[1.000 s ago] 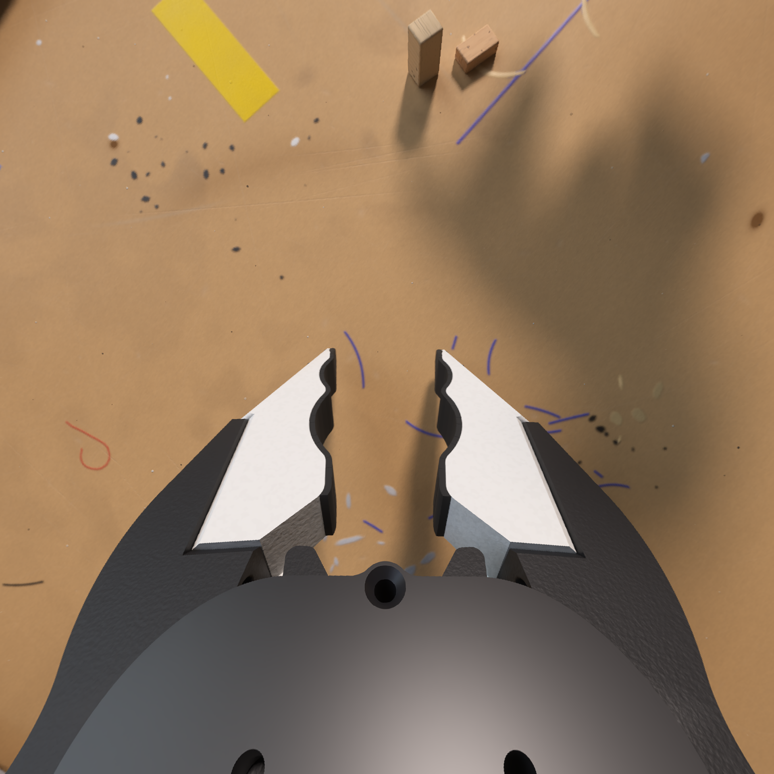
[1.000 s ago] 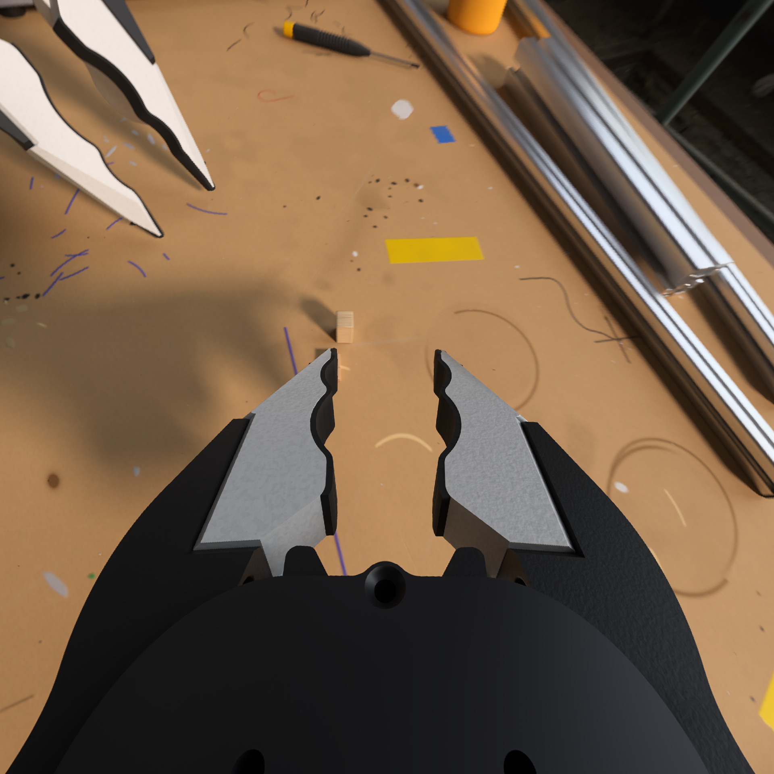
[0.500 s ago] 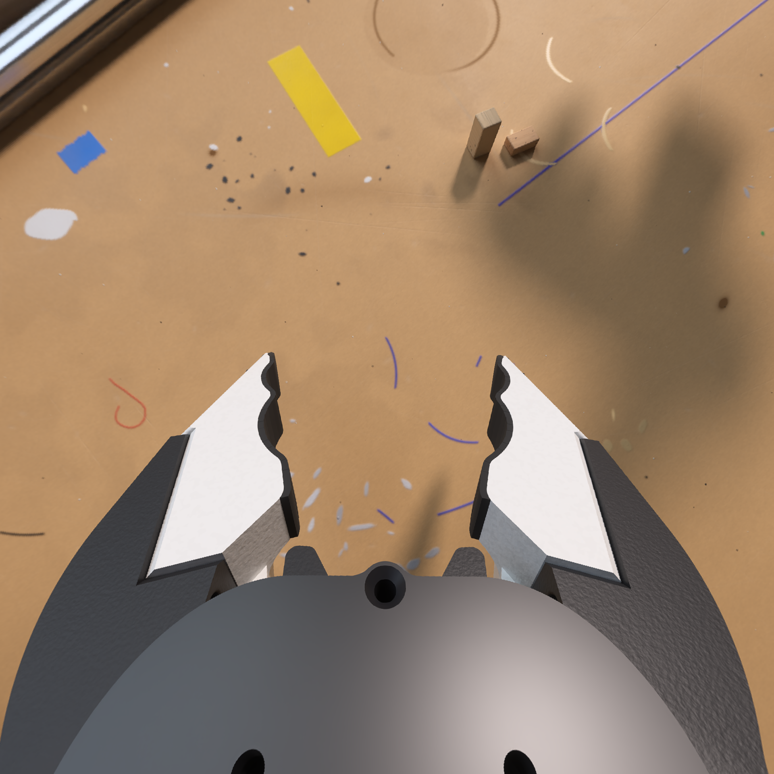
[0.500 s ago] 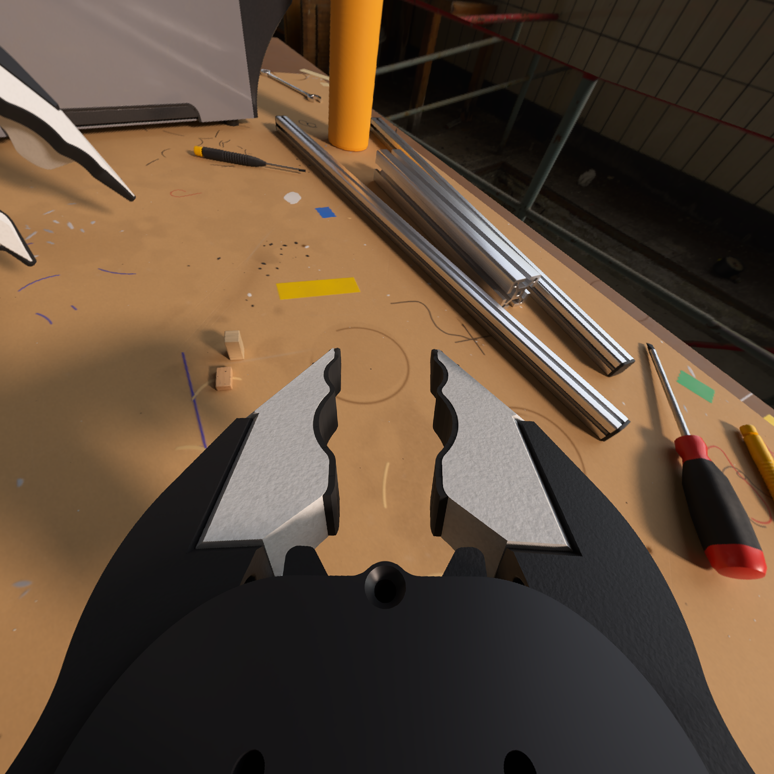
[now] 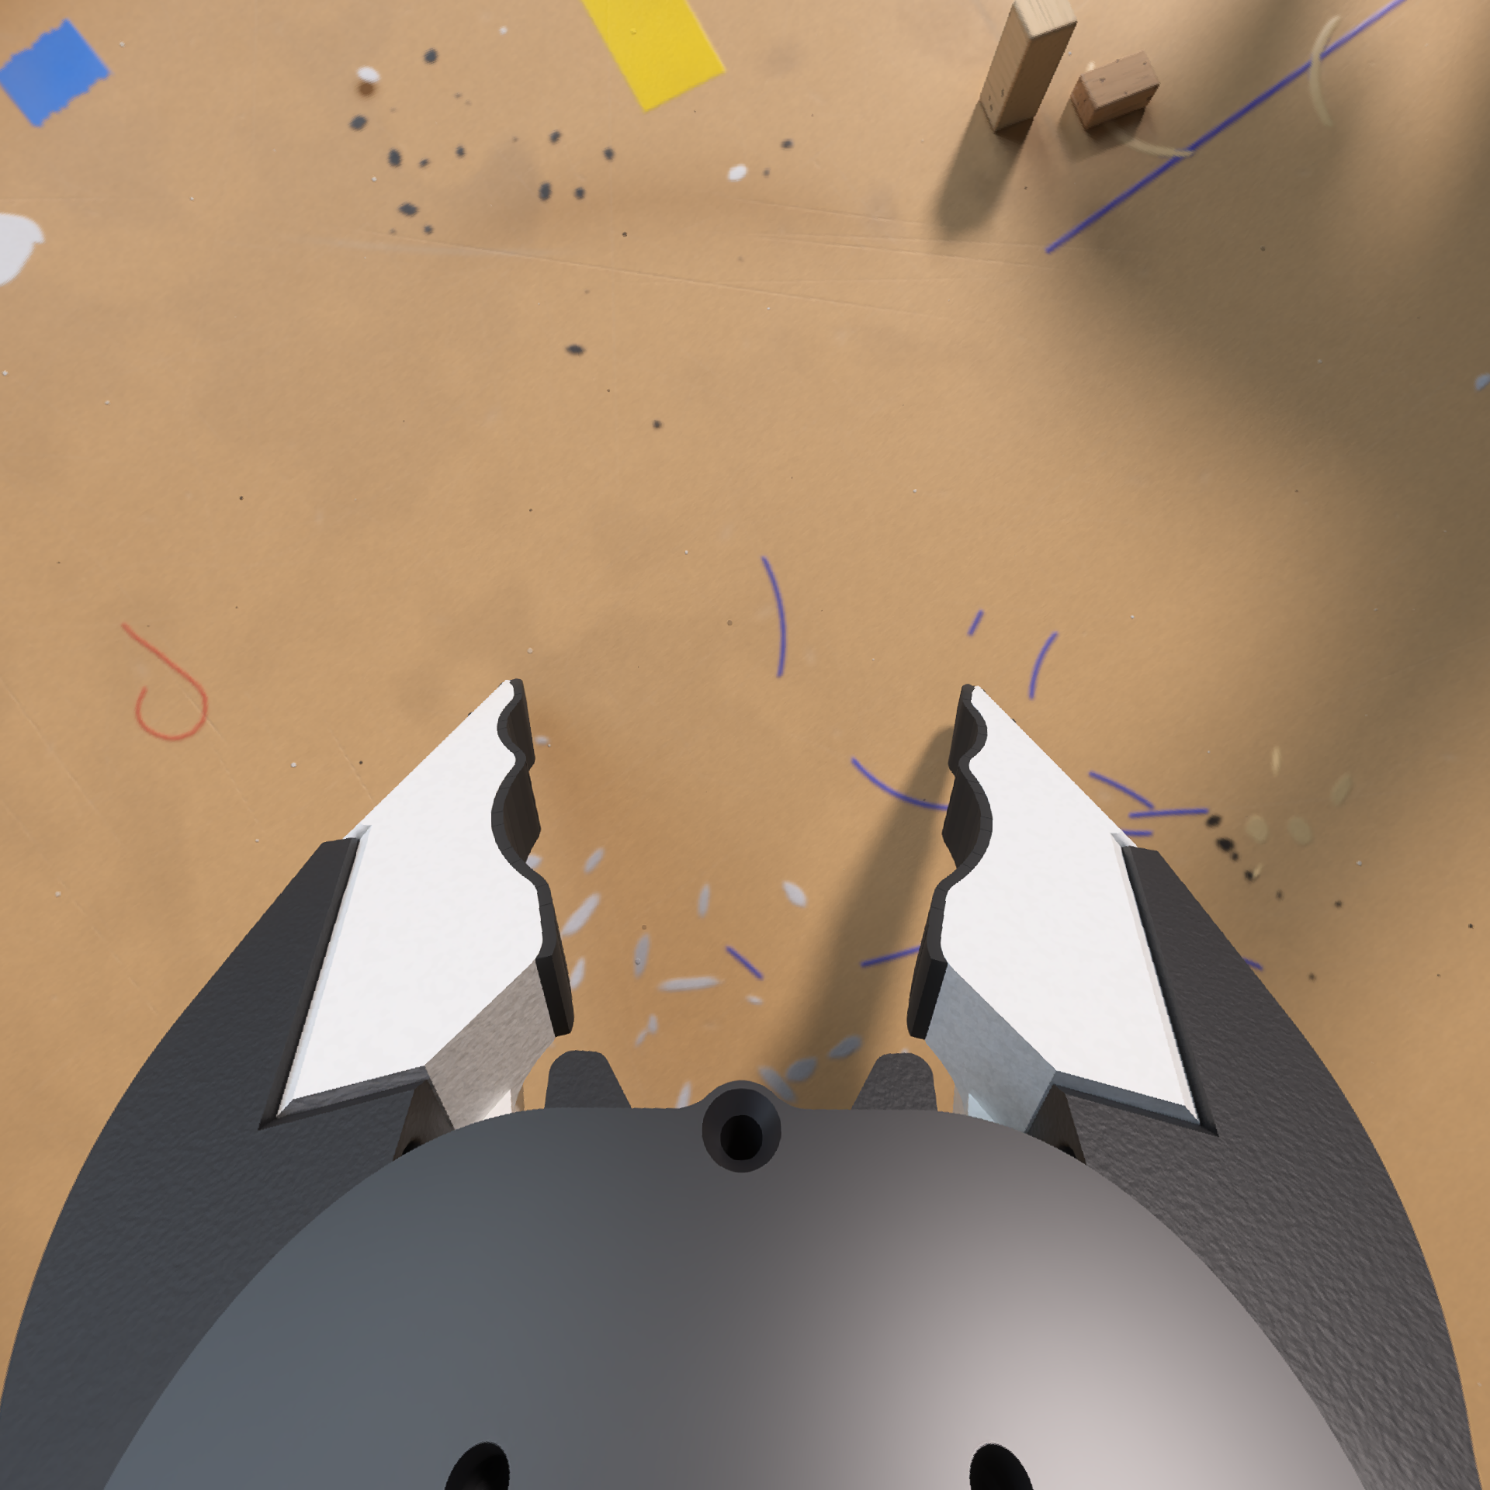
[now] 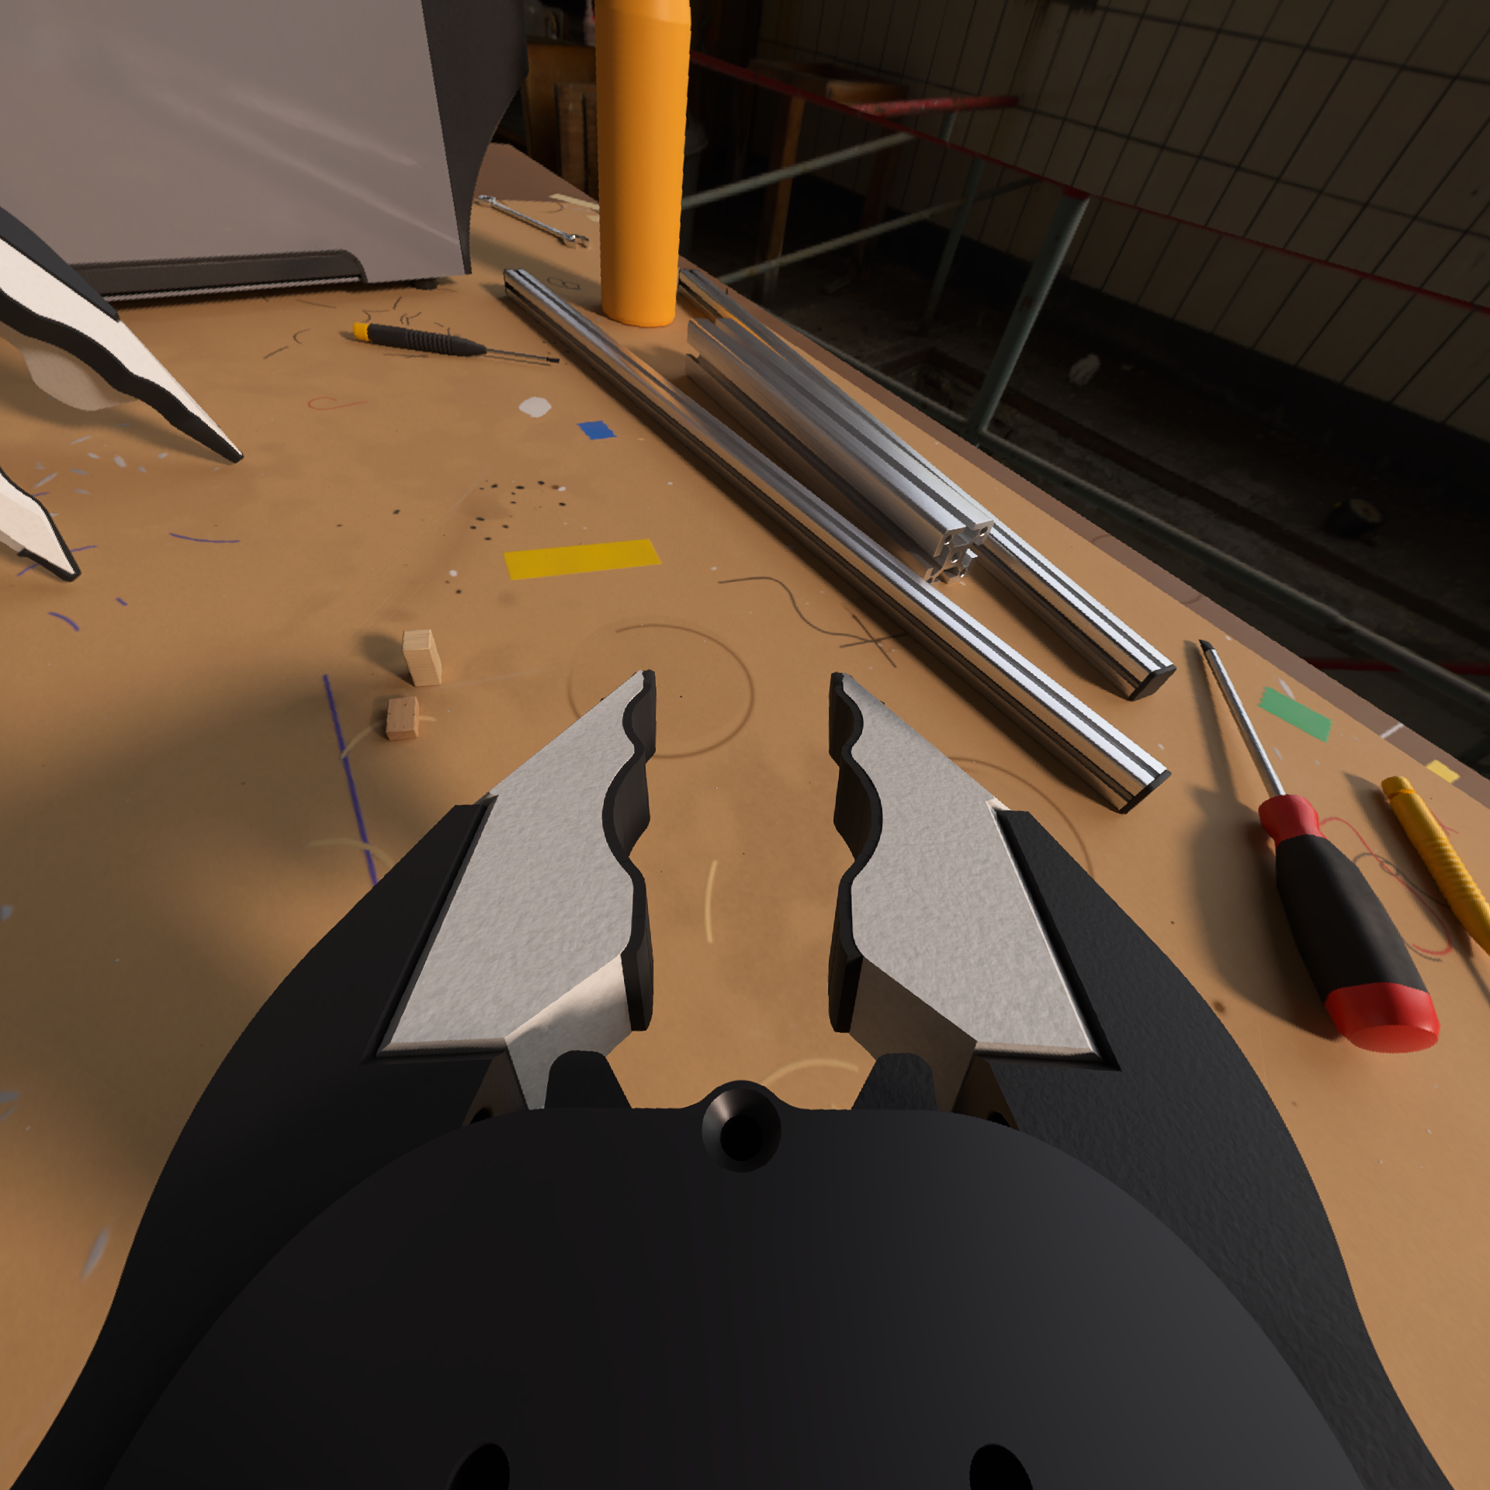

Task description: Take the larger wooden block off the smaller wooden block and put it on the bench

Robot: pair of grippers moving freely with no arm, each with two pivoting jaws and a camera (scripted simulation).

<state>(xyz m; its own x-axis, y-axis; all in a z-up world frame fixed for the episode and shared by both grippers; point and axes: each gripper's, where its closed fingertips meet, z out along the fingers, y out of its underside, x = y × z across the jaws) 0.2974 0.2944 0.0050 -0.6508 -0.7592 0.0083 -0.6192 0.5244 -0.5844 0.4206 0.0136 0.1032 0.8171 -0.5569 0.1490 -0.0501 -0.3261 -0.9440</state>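
The larger wooden block (image 5: 1025,64) stands upright on the brown bench (image 5: 726,403), beside the smaller wooden block (image 5: 1117,89), a small gap between them. Both also show in the right wrist view, the larger (image 6: 422,657) behind the smaller (image 6: 401,717). My left gripper (image 5: 738,685) is open and empty, well short of the blocks. My right gripper (image 6: 742,673) is open and empty, the blocks off to its left. The left gripper's fingertips (image 6: 193,435) show at the far left of the right wrist view.
Aluminium rails (image 6: 846,524) lie along the bench's right side by an orange post (image 6: 641,161). A red-and-black screwdriver (image 6: 1322,879) and a yellow tool (image 6: 1435,855) lie at right. A small black screwdriver (image 6: 435,343) lies at the back. The bench edge (image 6: 1209,597) drops off at right.
The left gripper's jaws have opened wider and the blocks now sit nearer the top of its view. The right gripper pulled back and tilted up, then held about still.
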